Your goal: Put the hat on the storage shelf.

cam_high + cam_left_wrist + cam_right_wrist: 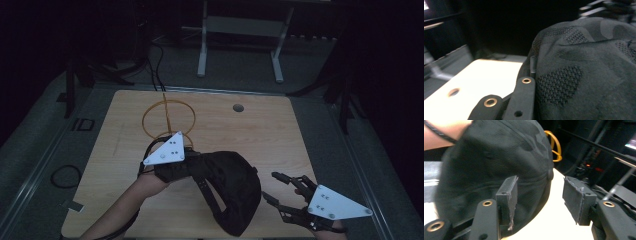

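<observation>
Claws are working at both ends of a black cap (227, 192) that is lying on the near middle of the light wooden table (260, 135). I am holding my left claw (192, 162) against the cap's far left edge; in the left gripper view the patterned fabric is pressing right up beside one black jaw, but I cannot tell whether the jaws are pinching it or merely touching. My left hand (150, 182) is coming in from the near edge behind it.

My right claw (275, 187) is resting just beside the cap's right side with its jaws standing wide apart. In the right gripper view the grey pads (510, 195) are framing the cap's rounded crown, one pad overlapping the fabric and the other over bare tabletop.

Beyond the cap, a yellow wire stand (167, 120) with round hoops is sitting on the far left part of the table. A small dark hole (238, 108) is showing in the tabletop farther back.
</observation>
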{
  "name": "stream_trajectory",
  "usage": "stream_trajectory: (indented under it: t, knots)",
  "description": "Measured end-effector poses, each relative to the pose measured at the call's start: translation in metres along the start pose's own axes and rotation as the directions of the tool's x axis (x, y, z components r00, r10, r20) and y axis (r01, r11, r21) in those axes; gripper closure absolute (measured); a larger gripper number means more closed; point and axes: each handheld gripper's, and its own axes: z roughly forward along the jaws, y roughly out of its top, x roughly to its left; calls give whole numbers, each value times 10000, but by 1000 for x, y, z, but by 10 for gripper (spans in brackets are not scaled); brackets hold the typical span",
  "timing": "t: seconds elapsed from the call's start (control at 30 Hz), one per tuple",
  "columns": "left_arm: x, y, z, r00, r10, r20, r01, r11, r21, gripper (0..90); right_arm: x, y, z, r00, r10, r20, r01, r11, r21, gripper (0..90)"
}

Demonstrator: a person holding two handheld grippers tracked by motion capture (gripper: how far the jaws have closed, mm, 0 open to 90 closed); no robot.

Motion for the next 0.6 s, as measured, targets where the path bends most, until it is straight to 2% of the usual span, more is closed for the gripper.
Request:
stream_trajectory:
  t: [0.03,0.07,0.1,0.13,0.17,0.27,0.3,0.37,0.47,0.6]
  knots:
    - [0,0,0,10000,0,0,0,10000,0,894,3,2,2,9997,-136,-204,136,9999,1,453]
    - [1,-1,0,9998,-12,216,12,10000,-29,894,3,2,2,9997,-136,-204,136,9999,1,453]
    - [2,-2,1,9993,-51,376,55,9999,-94,894,8,6,6,9981,-454,-411,457,9989,68,452]
    - [3,-2,2,9980,-134,610,137,9999,-47,894,8,6,6,9981,-454,-411,457,9989,68,452]
    - [3,-2,3,9963,-41,858,40,10000,11,894,11,10,10,9955,-780,-535,786,9969,86,452]
    - [1,-1,5,9945,96,1046,-100,9999,33,893,11,14,15,9920,-959,-820,968,9953,70,467]
    - [-1,0,7,9924,249,1208,-262,9996,91,893,11,16,16,9912,-988,-877,1003,9949,131,485]
    - [-1,1,8,9919,225,1253,-237,9997,83,893,10,17,19,9898,-1028,-989,1052,9943,195,502]
    - [-1,3,10,9919,193,1253,-201,9998,57,893,11,21,22,9842,-1283,-1222,1302,9915,75,580]
    - [2,2,10,9915,64,1297,-67,10000,20,893,9,22,24,9816,-1288,-1408,1291,9916,-73,783]
